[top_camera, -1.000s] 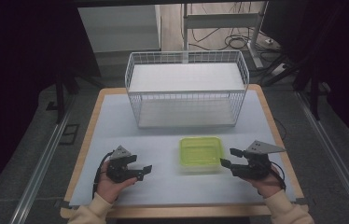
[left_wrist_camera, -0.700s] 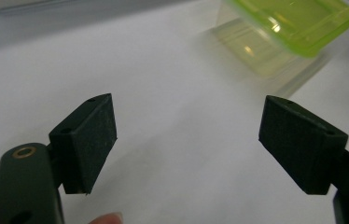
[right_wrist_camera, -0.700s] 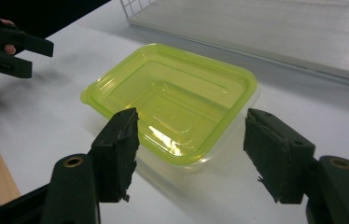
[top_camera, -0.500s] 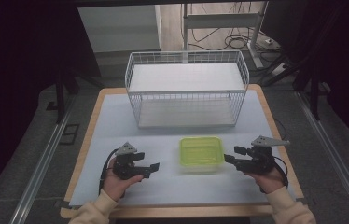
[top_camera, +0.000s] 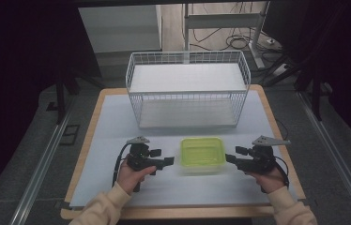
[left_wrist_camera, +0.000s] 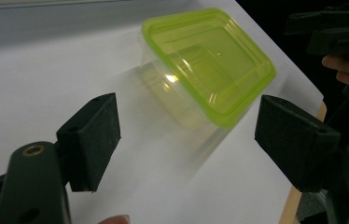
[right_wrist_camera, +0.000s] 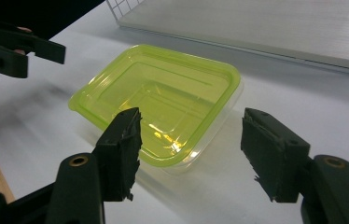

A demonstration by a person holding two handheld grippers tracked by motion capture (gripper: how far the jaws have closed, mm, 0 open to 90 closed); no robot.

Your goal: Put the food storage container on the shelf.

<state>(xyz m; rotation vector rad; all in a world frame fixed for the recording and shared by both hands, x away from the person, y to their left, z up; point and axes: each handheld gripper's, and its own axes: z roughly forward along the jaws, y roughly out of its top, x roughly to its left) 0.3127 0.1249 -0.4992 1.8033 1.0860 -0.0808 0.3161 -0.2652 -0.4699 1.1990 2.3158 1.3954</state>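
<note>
Where fingers (left_wrist_camera: 93, 140) gape — container (top_camera: 201, 154) edges free

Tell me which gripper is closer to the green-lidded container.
Left, narrowly. The left gripper is just off the green-lidded container's left edge with its jaws open; the right gripper sits slightly farther off the right edge, also open. Neither touches it.
</note>
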